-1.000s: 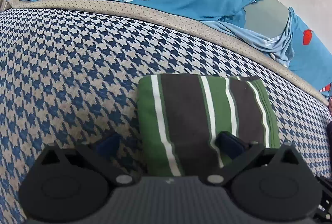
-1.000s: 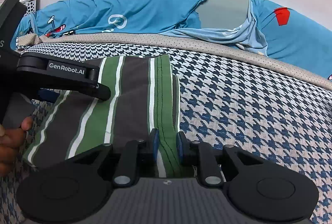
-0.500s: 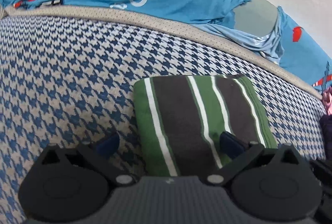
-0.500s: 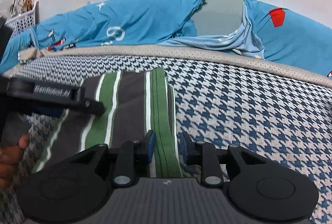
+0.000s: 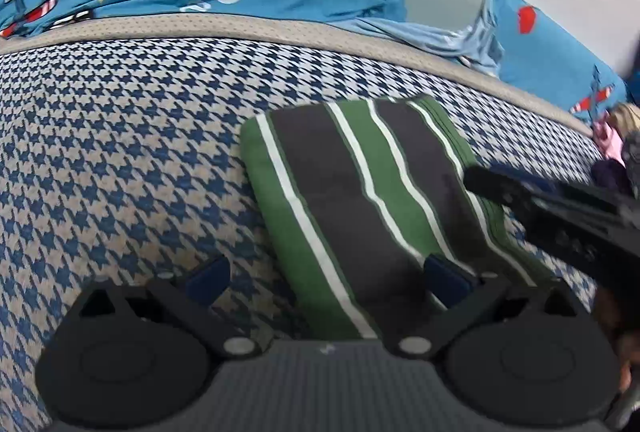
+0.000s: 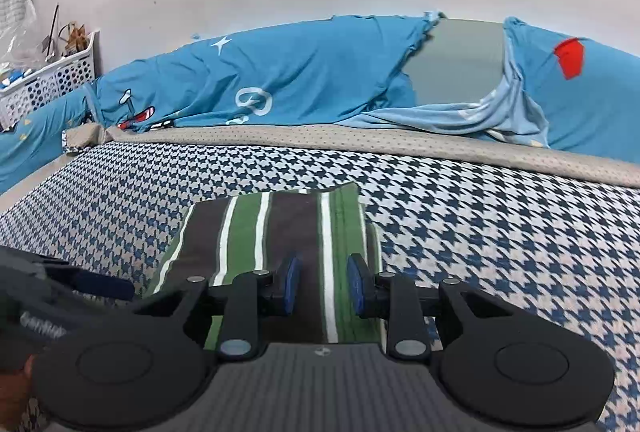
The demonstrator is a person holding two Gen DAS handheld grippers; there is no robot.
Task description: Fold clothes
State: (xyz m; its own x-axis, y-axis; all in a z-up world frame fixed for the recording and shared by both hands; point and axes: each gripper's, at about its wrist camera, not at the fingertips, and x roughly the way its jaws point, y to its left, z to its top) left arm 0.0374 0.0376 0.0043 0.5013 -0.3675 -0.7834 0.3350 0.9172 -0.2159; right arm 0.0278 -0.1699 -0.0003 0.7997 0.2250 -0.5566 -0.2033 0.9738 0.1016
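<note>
right tool (image 6: pixel 323 286): narrow gap, now off folded striped garment (image 6: pixel 280 232), was clamping its edge | left tool (image 5: pixel 326 278): wide, holds nothing, unchanged

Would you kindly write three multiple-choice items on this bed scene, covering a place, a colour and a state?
1. Where does the striped garment lie?
A. on the houndstooth cover
B. in the white basket
C. on the floor

2. Which colours are its stripes?
A. red and yellow
B. green, dark grey and white
C. pink and blue

3. How is the garment?
A. spread out flat
B. hanging from a gripper
C. folded into a compact rectangle

Answers: 1 A, houndstooth cloth shows all round it. 2 B, those bands run along it in both views. 3 C, straight edges, and layers at its right side.
</note>
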